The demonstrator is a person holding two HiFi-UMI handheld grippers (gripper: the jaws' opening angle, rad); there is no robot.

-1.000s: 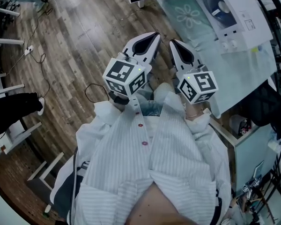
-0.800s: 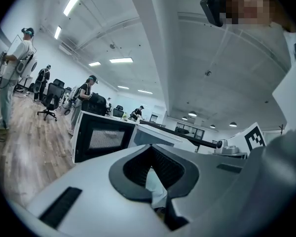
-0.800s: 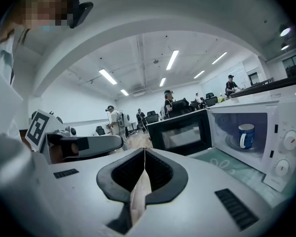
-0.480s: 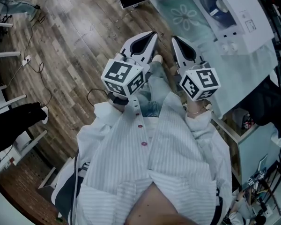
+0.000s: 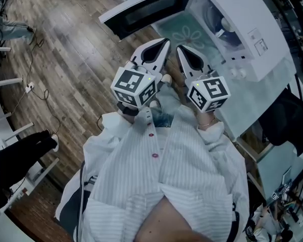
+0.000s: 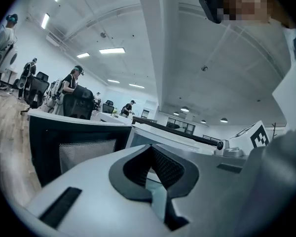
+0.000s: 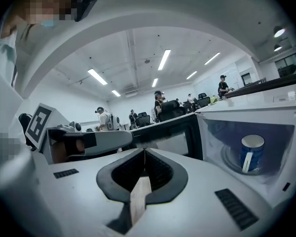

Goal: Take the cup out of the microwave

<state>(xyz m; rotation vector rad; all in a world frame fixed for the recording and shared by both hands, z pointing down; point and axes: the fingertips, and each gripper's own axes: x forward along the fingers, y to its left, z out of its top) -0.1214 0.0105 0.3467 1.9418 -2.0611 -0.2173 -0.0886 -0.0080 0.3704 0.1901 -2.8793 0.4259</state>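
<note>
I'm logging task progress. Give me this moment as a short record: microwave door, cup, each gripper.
door: open
cup: blue, upright inside microwave
left gripper: shut, empty, outside microwave
right gripper: shut, empty, outside microwave
stage: cup not yet taken

The cup (image 7: 250,154) stands inside the microwave (image 5: 247,19), right of its door (image 5: 141,11).

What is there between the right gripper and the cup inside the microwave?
Nothing. The right gripper view shows only open air from the right gripper to the cup.
</note>
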